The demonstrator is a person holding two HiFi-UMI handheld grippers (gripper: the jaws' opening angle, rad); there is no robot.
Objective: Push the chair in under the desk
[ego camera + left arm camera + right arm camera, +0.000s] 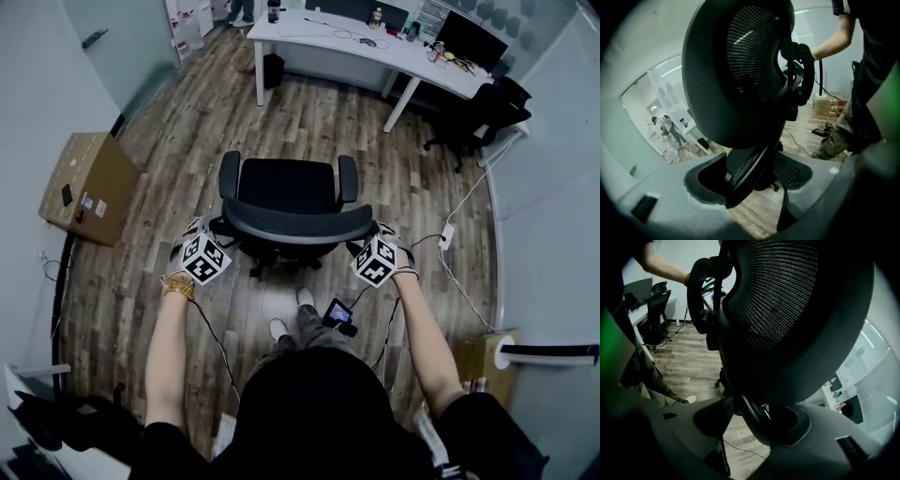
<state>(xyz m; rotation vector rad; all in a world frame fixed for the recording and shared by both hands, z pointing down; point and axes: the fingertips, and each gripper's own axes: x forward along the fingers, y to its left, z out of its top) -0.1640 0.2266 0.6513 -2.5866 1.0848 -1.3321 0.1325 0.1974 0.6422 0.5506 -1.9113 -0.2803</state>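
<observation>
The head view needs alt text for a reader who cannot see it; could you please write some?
Seen from above, a person stands behind a black office chair, with the left gripper and right gripper at either end of its backrest. A wooden floor separates the chair from a white desk at the top; a cardboard box sits at left.

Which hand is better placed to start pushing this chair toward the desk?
Neither clearly: the left gripper and right gripper straddle opposite ends of the chair backrest, level with each other, with the desk ahead. I'd push with both.
</observation>
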